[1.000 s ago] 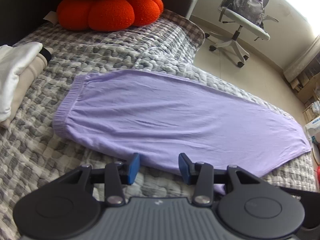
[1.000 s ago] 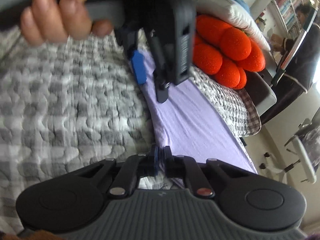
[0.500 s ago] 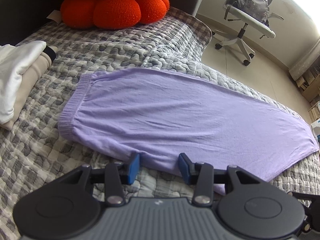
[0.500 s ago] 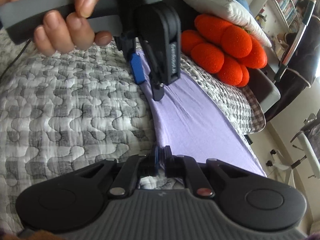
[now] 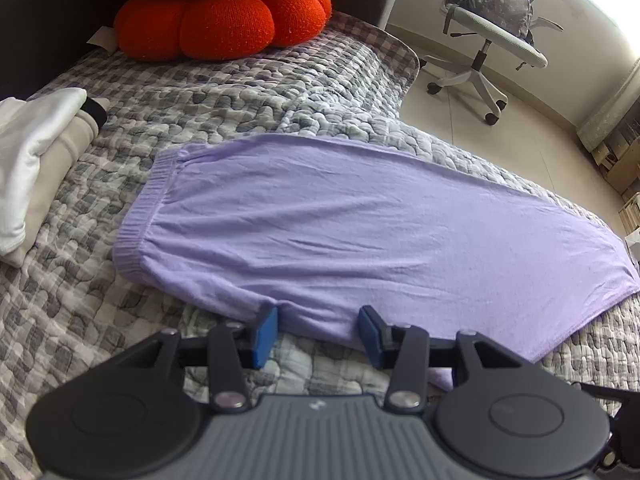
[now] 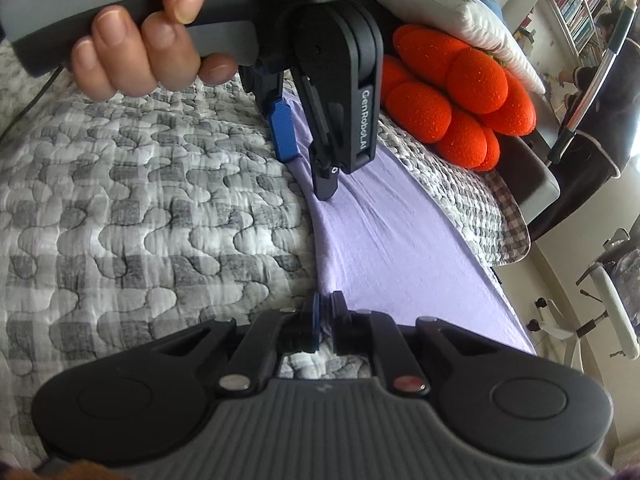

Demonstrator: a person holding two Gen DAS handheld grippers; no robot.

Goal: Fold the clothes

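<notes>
A lilac garment (image 5: 360,232) lies flat along the grey checked quilt (image 5: 100,312), its ribbed waistband at the left. My left gripper (image 5: 318,334) is open, its blue pads (image 5: 264,334) just at the garment's near edge with the fold of cloth between them. In the right wrist view the same garment (image 6: 384,232) runs away as a long strip. My right gripper (image 6: 325,312) is shut on the garment's near corner. The left gripper's blue finger (image 6: 284,132) hovers over the garment's far edge, held by a hand (image 6: 140,52).
Folded white and beige clothes (image 5: 32,160) lie at the left on the quilt. An orange cushion (image 5: 224,12) sits at the head of the bed. An office chair (image 5: 496,36) stands on the floor beyond the bed's right edge.
My left gripper has moved forward and lower until its open pads reach the garment's near edge. My right gripper stays shut on the corner.
</notes>
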